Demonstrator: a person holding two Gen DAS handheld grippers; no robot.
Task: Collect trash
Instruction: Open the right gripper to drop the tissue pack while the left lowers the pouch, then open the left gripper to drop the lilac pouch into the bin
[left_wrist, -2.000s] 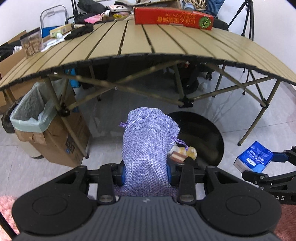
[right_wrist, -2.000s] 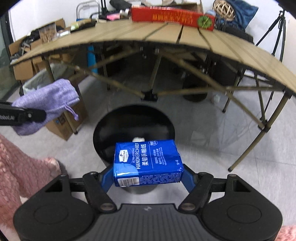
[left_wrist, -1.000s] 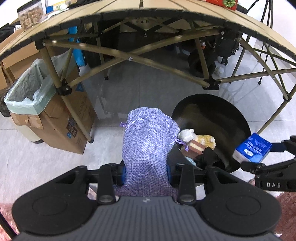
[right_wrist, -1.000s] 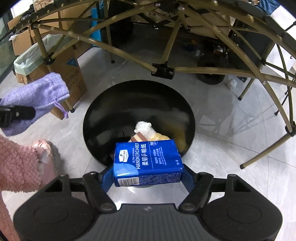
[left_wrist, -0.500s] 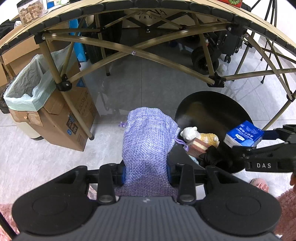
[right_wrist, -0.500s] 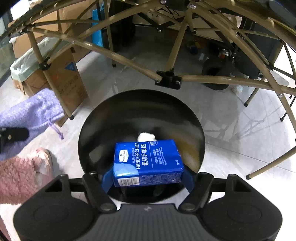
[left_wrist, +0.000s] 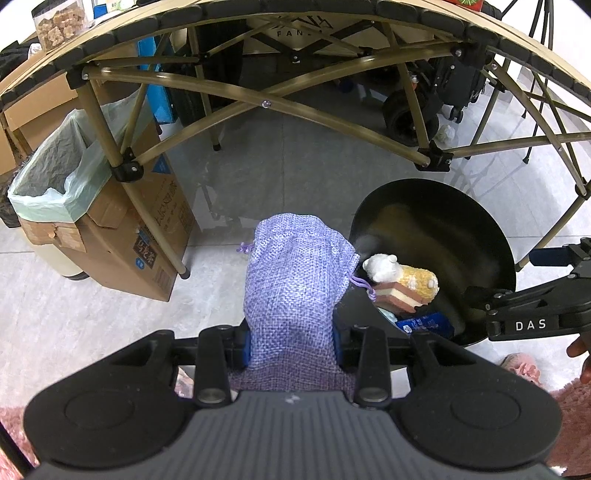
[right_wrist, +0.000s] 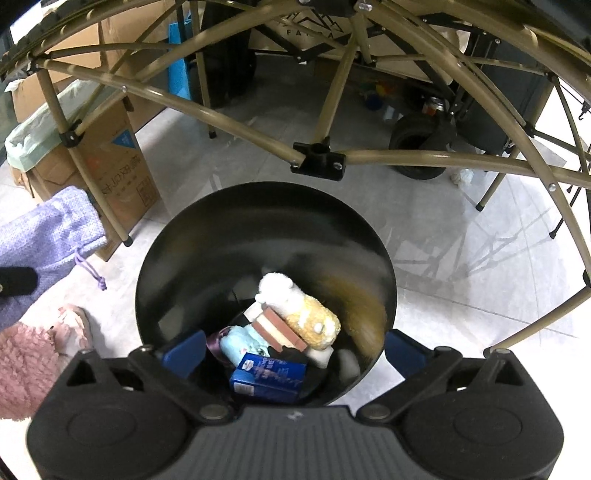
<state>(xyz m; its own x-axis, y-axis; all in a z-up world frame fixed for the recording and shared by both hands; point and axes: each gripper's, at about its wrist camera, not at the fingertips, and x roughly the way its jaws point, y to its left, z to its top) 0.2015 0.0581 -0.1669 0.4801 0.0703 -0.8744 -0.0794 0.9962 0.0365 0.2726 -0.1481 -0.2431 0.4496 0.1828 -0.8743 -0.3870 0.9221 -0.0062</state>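
Our left claw (left_wrist: 291, 341) is clenched on the purple pouch (left_wrist: 295, 284); its lower end is hidden behind the claw body. Our right claw (right_wrist: 293, 350) is opening over the black bin (right_wrist: 236, 236), nothing between the pads. The blue tissue pack (right_wrist: 267, 376) lies inside the bin, blurred, beside a plush toy (right_wrist: 299, 314). Items under it are hard to make out. The desk (left_wrist: 332, 14) is cut off above.

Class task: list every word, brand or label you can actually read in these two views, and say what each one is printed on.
"DAS": white letters on the right gripper.
"FAN...", partly hidden: panel under the folding table.
Cardboard box: print too small to read.
Blue tissue pack in the black bin: blurred, unreadable.
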